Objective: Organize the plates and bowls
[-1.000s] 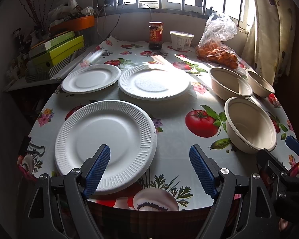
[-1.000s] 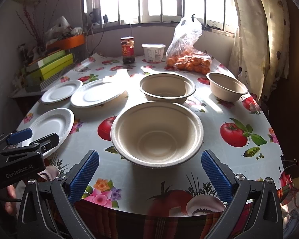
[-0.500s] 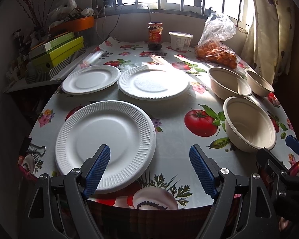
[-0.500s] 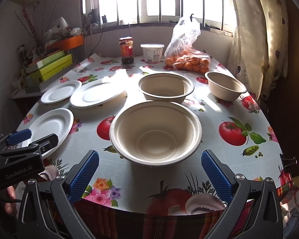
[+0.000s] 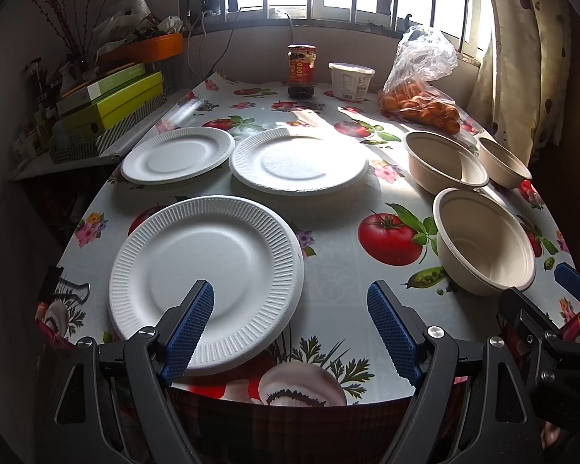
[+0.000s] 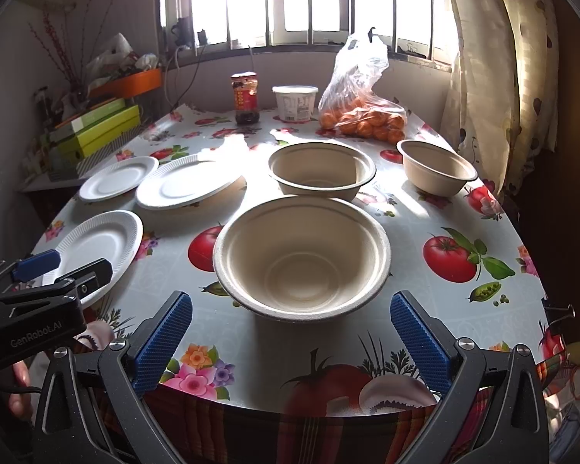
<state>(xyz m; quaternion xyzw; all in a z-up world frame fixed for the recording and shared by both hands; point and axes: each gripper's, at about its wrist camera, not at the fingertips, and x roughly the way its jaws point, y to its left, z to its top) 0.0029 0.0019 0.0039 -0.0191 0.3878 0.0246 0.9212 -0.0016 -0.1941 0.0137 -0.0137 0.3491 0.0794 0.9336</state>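
Both tongs gape empty: left tongs [image 5: 290,328] over near plate [image 5: 207,266], right tongs [image 6: 290,332] at near bowl [image 6: 301,255]; thin rims may slip off bench [image 5: 336,270].

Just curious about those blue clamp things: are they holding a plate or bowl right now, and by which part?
Nothing is held. The left gripper hangs open by the ribbed white paper plate; the right gripper is open before the beige fibre bowl.

Both grippers' jaws spread wide, empty.
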